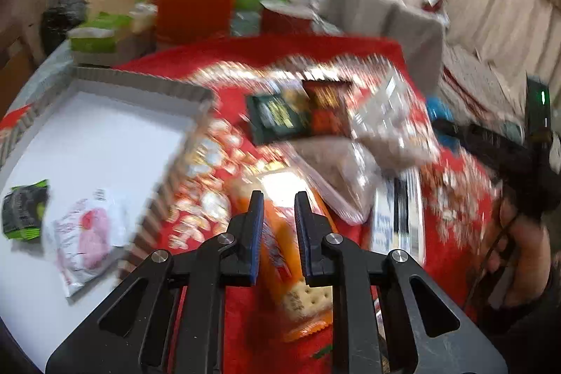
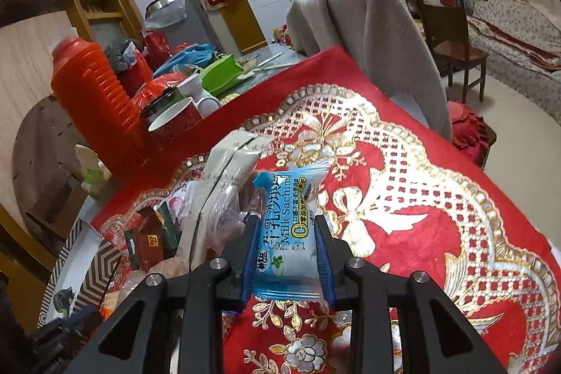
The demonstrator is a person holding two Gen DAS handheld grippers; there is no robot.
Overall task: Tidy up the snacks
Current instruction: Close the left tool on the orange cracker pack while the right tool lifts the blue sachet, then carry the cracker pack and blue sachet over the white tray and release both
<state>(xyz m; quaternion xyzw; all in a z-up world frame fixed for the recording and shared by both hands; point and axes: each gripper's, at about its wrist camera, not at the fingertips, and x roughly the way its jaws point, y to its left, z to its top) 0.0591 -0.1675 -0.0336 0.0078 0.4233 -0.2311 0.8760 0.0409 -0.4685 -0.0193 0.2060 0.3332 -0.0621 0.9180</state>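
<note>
Blue, light, crinkly sachima packet (image 2: 285,240) is sitting clamped mid-body in the right claw (image 2: 288,251), while the left claw (image 1: 278,226) is hovering apart over an orange cracker pack (image 1: 280,233).

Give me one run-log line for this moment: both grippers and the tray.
left gripper: open over orange cracker pack | right gripper: shut on blue Milk Sachima packet | white tray: holds two packets

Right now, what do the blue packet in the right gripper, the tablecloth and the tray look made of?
Blue packet: thin glossy plastic film; crimped ends, shine, printed text. It sits pinched in the right gripper.
Tablecloth: soft red fabric, velvet-like, with metallic gold and white lattice embroidery.
Tray: probably stiff paperboard or plastic, matte white floor, patterned upright walls; blur leaves it open.
</note>
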